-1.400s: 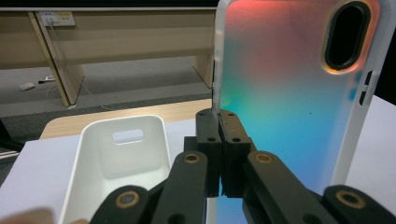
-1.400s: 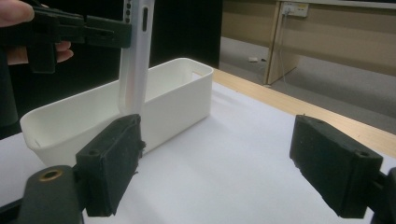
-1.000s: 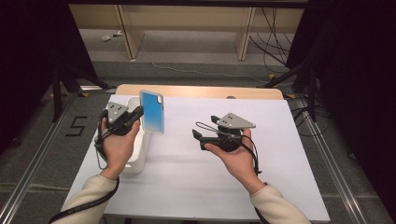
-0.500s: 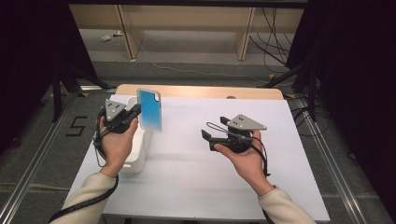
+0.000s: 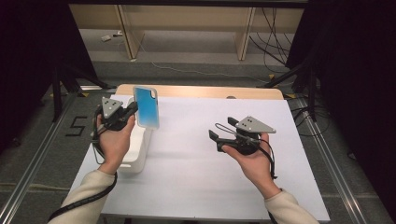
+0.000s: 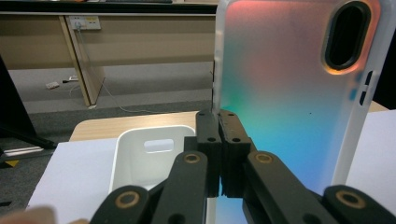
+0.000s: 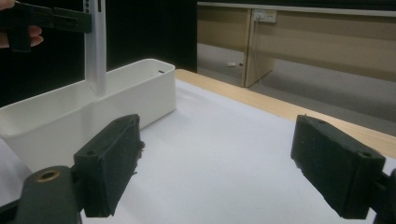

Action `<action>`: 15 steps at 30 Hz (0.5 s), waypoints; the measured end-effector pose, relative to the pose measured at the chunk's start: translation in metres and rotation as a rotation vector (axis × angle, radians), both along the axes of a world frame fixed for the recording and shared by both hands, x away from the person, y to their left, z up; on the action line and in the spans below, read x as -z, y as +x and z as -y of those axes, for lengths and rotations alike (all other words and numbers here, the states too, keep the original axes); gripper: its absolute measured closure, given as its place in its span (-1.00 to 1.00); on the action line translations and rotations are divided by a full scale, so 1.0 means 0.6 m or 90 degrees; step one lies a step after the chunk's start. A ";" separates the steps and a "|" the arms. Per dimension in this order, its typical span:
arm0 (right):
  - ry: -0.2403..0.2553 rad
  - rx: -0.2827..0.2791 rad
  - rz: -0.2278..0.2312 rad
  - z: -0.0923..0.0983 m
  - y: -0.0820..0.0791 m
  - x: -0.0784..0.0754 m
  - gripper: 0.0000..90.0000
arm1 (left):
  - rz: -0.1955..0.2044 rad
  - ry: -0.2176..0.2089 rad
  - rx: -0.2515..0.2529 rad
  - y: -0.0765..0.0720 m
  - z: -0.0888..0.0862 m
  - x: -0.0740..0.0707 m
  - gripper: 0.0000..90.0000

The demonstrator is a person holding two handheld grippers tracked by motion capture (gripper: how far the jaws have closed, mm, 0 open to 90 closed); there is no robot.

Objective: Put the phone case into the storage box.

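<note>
The desk [image 5: 196, 163], covered by a white sheet, carries a long white bin [image 5: 140, 144] along its left side, and everything else is placed against that bin. The bin is open-topped, with a slot handle in its far end wall, and seems empty as far as the left gripper view reaches into it. Directly above the bin hangs a phone case [image 5: 146, 106], upright and clear of the rim, its frosted back shading from pink at the top to blue below, with an oval camera cut-out near the upper corner. The left tool [image 5: 129, 110] is clamped on the case's edge, its black jaws pressed together on the thin side wall, the hand holding it just above the bin's near half. The right tool [image 5: 215, 138] sits well to the right of the bin, held low over the bare white sheet, its jaws standing wide apart with nothing between them and pointing toward the bin.
</note>
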State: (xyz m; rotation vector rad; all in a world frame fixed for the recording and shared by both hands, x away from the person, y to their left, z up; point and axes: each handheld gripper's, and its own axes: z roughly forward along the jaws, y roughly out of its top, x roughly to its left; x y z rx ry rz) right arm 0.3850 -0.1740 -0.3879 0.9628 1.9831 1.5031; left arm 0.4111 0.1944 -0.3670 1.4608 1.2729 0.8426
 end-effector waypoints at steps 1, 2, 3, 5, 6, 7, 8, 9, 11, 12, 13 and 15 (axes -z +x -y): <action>0.000 0.001 0.003 0.002 0.000 0.001 -0.62 | 0.001 -0.001 -0.002 0.001 -0.001 0.000 0.96; -0.002 0.000 -0.006 0.004 -0.001 0.001 -0.62 | 0.000 -0.003 -0.006 0.002 -0.002 0.000 0.96; -0.004 0.002 0.001 0.006 -0.001 0.001 -0.62 | 0.001 -0.002 -0.004 0.002 -0.003 0.000 0.96; 0.000 0.008 0.000 0.008 -0.002 0.002 -0.62 | 0.002 -0.001 -0.006 0.003 -0.005 -0.001 0.96; 0.003 0.004 -0.011 0.010 -0.004 0.002 -0.62 | 0.003 0.000 -0.007 0.003 -0.006 -0.002 0.96; 0.001 0.004 -0.011 0.011 -0.004 0.002 -0.62 | 0.002 0.001 -0.010 0.004 -0.007 -0.003 0.96; 0.002 0.006 -0.011 0.013 -0.005 0.003 -0.62 | 0.003 -0.001 -0.013 0.004 -0.008 -0.004 0.96; 0.003 0.010 0.000 0.014 -0.004 0.005 -0.62 | 0.005 -0.002 -0.014 0.005 -0.009 -0.004 0.96; 0.004 0.006 -0.010 0.016 -0.006 0.007 -0.62 | 0.006 0.000 -0.018 0.007 -0.012 -0.005 0.96; 0.001 0.008 -0.004 0.018 -0.005 0.009 -0.62 | 0.006 -0.001 -0.021 0.008 -0.013 -0.005 0.96; 0.001 0.012 -0.011 0.019 -0.007 0.009 -0.62 | 0.005 0.000 -0.022 0.009 -0.015 -0.005 0.96; -0.002 0.013 -0.005 0.022 -0.007 0.010 -0.62 | 0.005 0.001 -0.025 0.010 -0.016 -0.004 0.96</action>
